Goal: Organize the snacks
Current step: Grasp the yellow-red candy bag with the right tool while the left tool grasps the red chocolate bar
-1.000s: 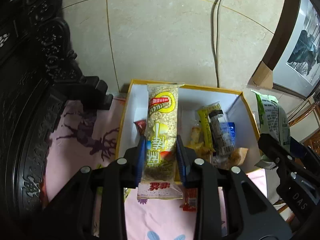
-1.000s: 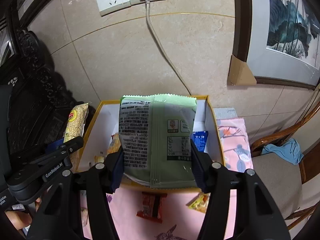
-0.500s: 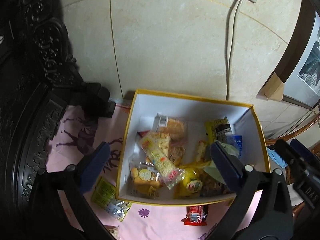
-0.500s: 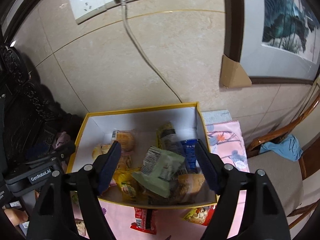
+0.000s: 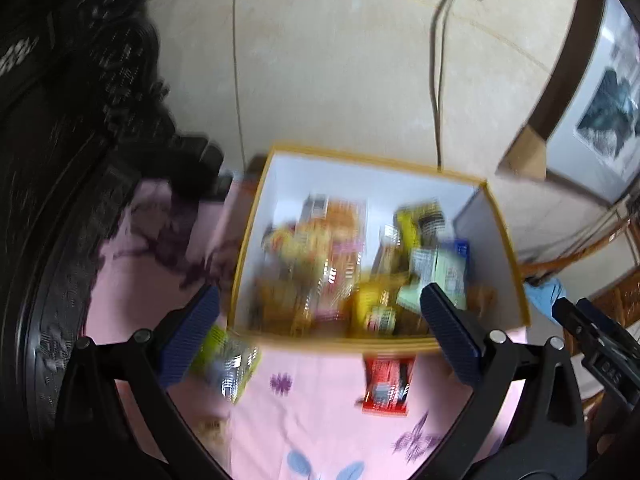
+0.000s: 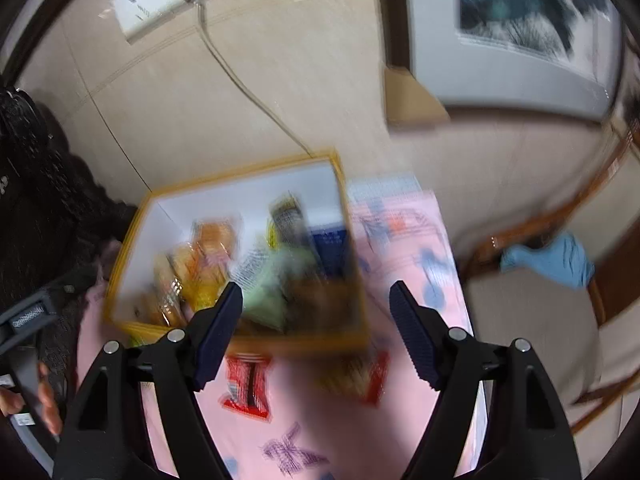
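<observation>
A white box with a yellow rim (image 5: 360,160) (image 6: 240,176) stands on the pink cloth against the wall, with several snack packets in it, all blurred. The pale green packet (image 5: 436,276) (image 6: 276,288) lies on top near the right side of the box. My left gripper (image 5: 320,294) hangs open wide over the box's near edge, nothing between its fingers. My right gripper (image 6: 316,288) is open too and holds nothing, above the near right corner. On the cloth in front lie a red packet (image 5: 386,384) (image 6: 246,384), a green-yellow packet (image 5: 228,360) and a yellow-red packet (image 6: 352,372).
Dark carved furniture (image 5: 60,160) fills the left. A wall socket (image 6: 172,0) and its cable run down behind the box. A framed picture (image 6: 520,20) leans at the right, beside a wooden chair with a blue cloth (image 6: 552,256). A person's hand (image 6: 48,400) shows at lower left.
Both grippers opened: the long oat bar left the left one and the green packet left the right one, and both now lie in the box. Both grippers then drew back towards the cloth.
</observation>
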`<state>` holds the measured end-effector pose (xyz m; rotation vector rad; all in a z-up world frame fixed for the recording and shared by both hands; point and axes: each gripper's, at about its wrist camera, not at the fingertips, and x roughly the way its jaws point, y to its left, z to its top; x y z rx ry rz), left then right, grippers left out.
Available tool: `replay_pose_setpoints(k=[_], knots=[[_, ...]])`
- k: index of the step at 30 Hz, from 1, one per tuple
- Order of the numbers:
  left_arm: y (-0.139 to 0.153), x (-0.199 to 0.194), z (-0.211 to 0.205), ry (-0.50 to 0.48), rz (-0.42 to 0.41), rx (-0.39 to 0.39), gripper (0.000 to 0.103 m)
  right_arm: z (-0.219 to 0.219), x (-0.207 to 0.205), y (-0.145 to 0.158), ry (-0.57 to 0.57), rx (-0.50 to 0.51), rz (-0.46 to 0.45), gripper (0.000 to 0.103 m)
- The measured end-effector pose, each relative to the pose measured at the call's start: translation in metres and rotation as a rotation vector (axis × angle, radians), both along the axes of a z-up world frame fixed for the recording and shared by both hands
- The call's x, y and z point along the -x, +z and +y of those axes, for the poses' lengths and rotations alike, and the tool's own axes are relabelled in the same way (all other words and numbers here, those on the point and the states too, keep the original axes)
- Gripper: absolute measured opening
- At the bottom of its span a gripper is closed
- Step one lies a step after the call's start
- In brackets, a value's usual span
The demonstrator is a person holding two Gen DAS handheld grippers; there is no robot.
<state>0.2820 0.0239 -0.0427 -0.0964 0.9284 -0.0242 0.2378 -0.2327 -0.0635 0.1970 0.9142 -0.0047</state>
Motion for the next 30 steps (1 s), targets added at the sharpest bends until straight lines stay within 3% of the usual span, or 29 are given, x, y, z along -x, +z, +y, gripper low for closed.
replay_pose_setpoints(k=[6,9,19,24,28,30], knots=[[-0.069,0.063,0.005,-0.002,0.161,0.059,0.101,-0.028,0.037,-0.090,-0.094,-0.031,0.174,0.076],[-0.092,0.083,0.002,-0.029,0.236,0.052,0.101,-0.031,0.039,-0.119,-0.165,-0.065,0.206,0.076],[-0.088,0.106,0.012,-0.050,0.228,0.015,0.101,-0.004,0.012,-0.145,-0.222,-0.055,0.215,0.076],[-0.096,0.108,0.020,-0.028,0.252,0.024,0.101,-0.004,0.000,-0.161,-0.244,-0.035,0.265,0.076],[-0.098,0.107,0.020,-0.033,0.257,0.019,0.101,0.000,-0.006,-0.171,-0.244,-0.002,0.259,0.088],[-0.099,0.106,0.019,-0.036,0.259,0.016,0.101,0.010,-0.010,-0.175,-0.198,0.030,0.266,0.102]])
